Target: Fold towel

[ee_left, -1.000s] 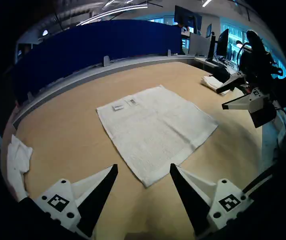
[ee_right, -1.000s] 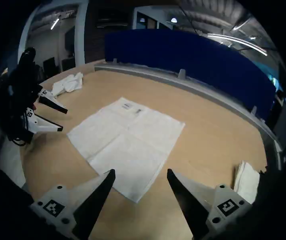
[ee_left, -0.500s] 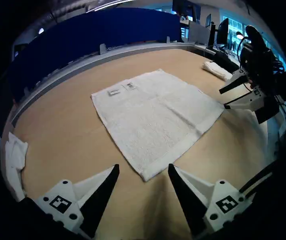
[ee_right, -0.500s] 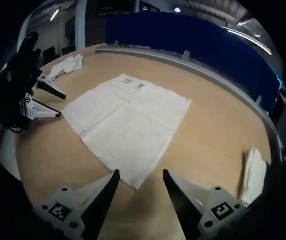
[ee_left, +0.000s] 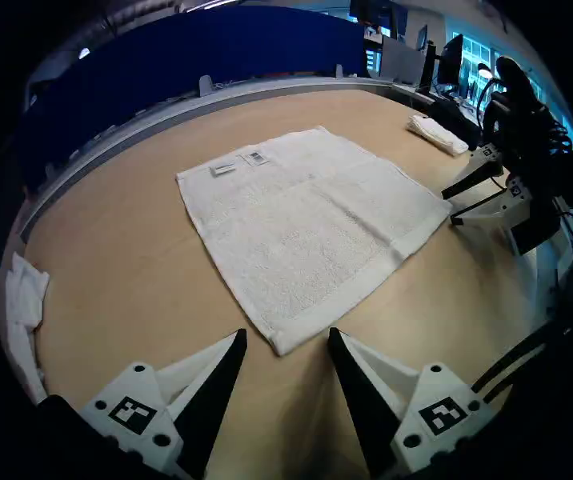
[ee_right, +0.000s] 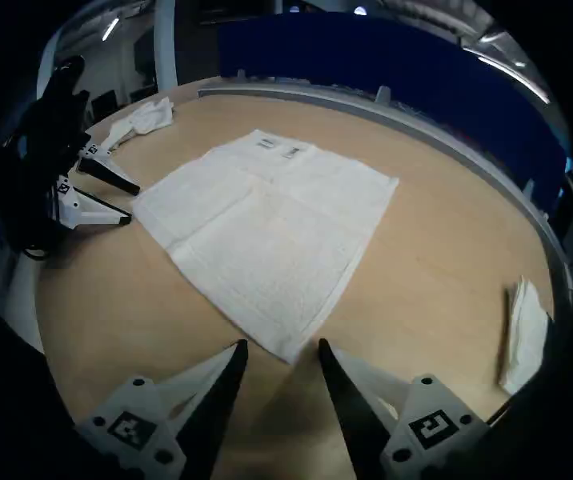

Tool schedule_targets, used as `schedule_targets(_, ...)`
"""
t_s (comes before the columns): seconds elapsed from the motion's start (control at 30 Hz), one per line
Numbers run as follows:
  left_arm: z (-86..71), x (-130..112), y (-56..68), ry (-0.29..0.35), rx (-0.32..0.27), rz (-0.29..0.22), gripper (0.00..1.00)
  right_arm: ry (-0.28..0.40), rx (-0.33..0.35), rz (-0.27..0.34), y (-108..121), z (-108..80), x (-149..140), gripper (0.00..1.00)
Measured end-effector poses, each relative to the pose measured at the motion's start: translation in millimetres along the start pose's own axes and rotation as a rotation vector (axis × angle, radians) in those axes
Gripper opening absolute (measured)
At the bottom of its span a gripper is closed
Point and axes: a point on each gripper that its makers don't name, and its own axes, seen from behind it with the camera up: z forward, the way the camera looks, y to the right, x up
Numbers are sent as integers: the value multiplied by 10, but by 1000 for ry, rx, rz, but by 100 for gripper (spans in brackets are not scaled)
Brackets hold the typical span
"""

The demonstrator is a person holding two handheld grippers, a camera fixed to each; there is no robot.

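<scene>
White towel (ee_left: 310, 224) is lying flat and spread out on the wooden table (ee_left: 126, 240), with two little tags (ee_left: 238, 162) near its far edge. In the left gripper view, the left gripper (ee_left: 286, 334) has its fingers wide apart with one near corner of the towel sitting between the tips, nothing pinched. That view also catches the right gripper (ee_left: 449, 208) off to the side at the next corner, plus a neatly folded cloth (ee_left: 438, 134) and some monitors (ee_left: 446, 72) behind it. The right gripper view has the same deal: fingers spread, a towel corner between them, not clamped. It gives a better look at the crumpled cloth (ee_right: 146, 120) and the blue divider (ee_right: 382, 64) along the table's back edge.
</scene>
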Motion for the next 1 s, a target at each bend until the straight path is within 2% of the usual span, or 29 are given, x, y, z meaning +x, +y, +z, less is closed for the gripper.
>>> schedule_targets(0.1,0,4,-2,-1,0,-2,75,3,4,9,-1,8,4,56)
schedule_targets(0.23,-1,-2,4,-2,2,-2,71,5,7,20,1,22,18,40)
schedule_targets(0.3,0,-5,13,-2,2,-2,67,5,6,27,11,26,17,38)
schedule_targets(0.43,-4,-3,43,-2,-2,6,55,7,9,41,26,28,19,33)
schedule_targets(0.57,-4,5,73,-4,-5,11,47,8,-2,48,65,26,23,23)
schedule_targets(0.83,10,-1,49,-10,16,5,17,8,-17,44,108,8,51,16)
schedule_targets(0.9,17,-1,35,-13,25,5,13,12,-17,48,113,4,68,15)
schedule_targets(1.0,20,5,38,-14,26,6,11,24,-14,68,117,-6,112,14)
